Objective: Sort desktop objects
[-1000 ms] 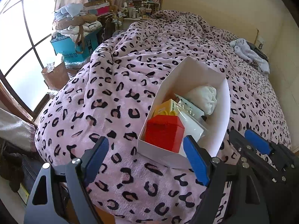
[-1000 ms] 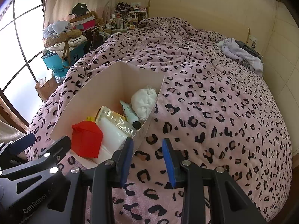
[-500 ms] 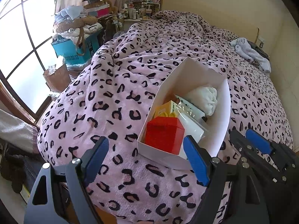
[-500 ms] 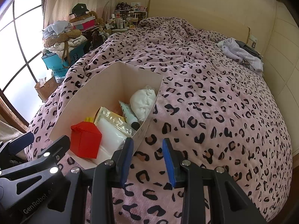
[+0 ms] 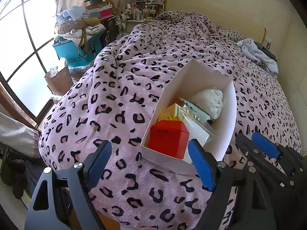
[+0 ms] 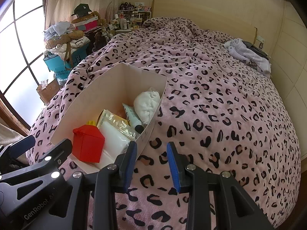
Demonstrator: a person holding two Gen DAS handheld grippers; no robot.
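A white cardboard box (image 5: 229, 118) (image 6: 107, 88) lies on the pink leopard-print blanket (image 5: 115, 105) (image 6: 220, 115). Inside it are a red house-shaped box (image 5: 168, 139) (image 6: 88, 143), a yellow carton (image 5: 170, 113), a clear pouch (image 6: 115, 140), a tube (image 6: 133, 117) and a white crumpled cloth (image 5: 210, 100) (image 6: 147, 103). My left gripper (image 5: 149, 164) is open and empty, near the box's front left corner. My right gripper (image 6: 151, 159) is open and empty, just right of the box's near corner.
A teal box with a bag and clothes (image 5: 78, 44) and a brown paper bag (image 5: 57, 78) stand left of the bed by the window. A cluttered shelf (image 6: 132, 19) is at the back. Folded clothes (image 6: 247, 53) lie at the bed's far right.
Both grippers have drawn back slightly from the box. Their jaws have not changed and the box's contents have not moved.
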